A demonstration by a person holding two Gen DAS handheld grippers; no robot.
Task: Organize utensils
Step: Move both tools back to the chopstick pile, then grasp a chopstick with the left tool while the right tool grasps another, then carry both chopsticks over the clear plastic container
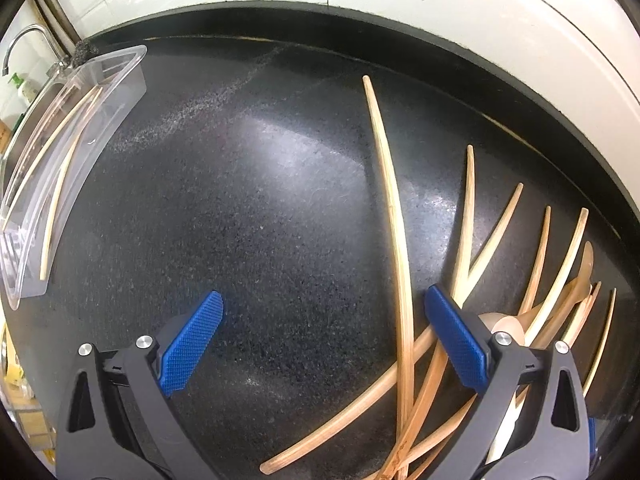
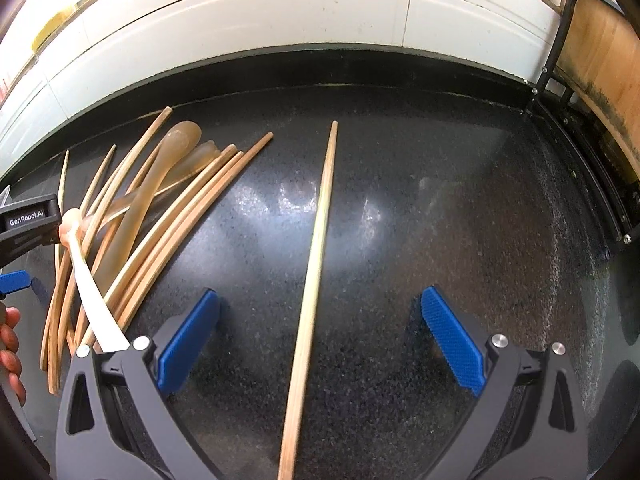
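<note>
Here, both the left gripper and right gripper are hanging wide open, gripping nothing. A lone chopstick is lying between the right fingers at frame centre; the utensil pile is sitting left, while the clear tray is resting upper left.

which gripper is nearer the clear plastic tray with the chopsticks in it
Left. The clear tray lies ahead and to the left of the open left gripper; the right gripper straddles a lone chopstick, tray out of its view.

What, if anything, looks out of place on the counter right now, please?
A single chopstick lies alone on the black counter, apart from the crossed heap of chopsticks and spoons. Two chopsticks already lie in the clear tray.
</note>
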